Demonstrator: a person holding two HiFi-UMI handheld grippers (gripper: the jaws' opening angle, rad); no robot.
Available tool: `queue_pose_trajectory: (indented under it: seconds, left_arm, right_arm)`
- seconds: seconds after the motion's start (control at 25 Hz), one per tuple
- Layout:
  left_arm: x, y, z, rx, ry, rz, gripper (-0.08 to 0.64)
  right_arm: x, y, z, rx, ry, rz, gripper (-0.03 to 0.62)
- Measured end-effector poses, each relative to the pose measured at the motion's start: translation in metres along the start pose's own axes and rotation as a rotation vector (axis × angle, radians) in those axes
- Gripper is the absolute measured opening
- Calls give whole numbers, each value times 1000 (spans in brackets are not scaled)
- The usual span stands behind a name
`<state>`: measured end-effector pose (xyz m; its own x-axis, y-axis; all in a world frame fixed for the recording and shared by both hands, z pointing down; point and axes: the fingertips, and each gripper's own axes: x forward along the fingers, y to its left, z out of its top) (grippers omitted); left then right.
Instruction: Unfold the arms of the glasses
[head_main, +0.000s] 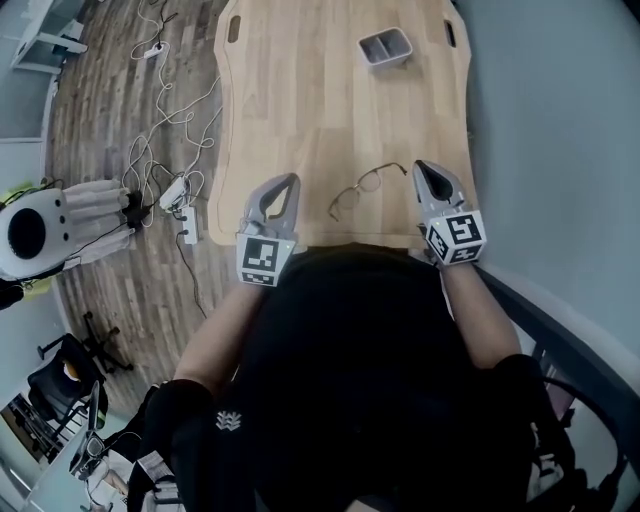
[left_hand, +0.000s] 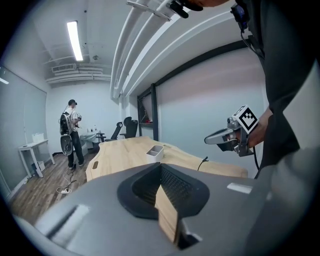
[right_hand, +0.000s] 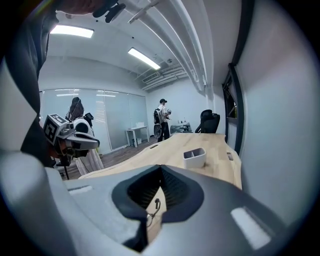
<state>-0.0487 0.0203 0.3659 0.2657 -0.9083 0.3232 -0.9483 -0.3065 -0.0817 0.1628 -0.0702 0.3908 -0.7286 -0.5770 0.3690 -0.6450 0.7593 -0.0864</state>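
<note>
1. Left gripper (head_main: 286, 186): grey two-jaw unit with a square-marker cube, held over the near edge of the light wooden table (head_main: 300, 100). In the left gripper view, the jaws (left_hand: 161, 175) are closed together. Only a narrow strip of table wood shows between them, and nothing is gripped.

2. Right gripper (head_main: 422, 170): same build, held over the near right part of the table. In the right gripper view, the jaws (right_hand: 159, 180) are closed. A thin curved wire end of the glasses (right_hand: 152, 209) sits in the slit between them, so they are clamped on that arm.

3. Thin wire-framed glasses (head_main: 362, 188): located between the two grippers, close to the table's near edge.
   - One arm runs from the frame to the tip of the right gripper.
   - The lens end points toward the left gripper but stays apart from it.
   - Whether the frame rests fully on the wood cannot be determined.

4. Grey rectangular two-compartment tray (head_main: 385, 48): stands well beyond the glasses, near the far right of the table. It is also visible from both gripper views (left_hand: 155, 151) (right_hand: 194, 157).

5. Surroundings:
   - White cables and a white power strip (head_main: 187, 224) lie on the wood-plank floor to the table's left.
   - A person (left_hand: 72, 132) stands at the far end of the room.
</note>
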Motion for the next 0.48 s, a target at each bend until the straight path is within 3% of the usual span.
queue_pose_trajectory:
  seconds: [0.48]
  left_arm:
    - [11,-1,4,29,8,-24,5]
  right_arm:
    - [0,-7,-1,-2,-5,0,0]
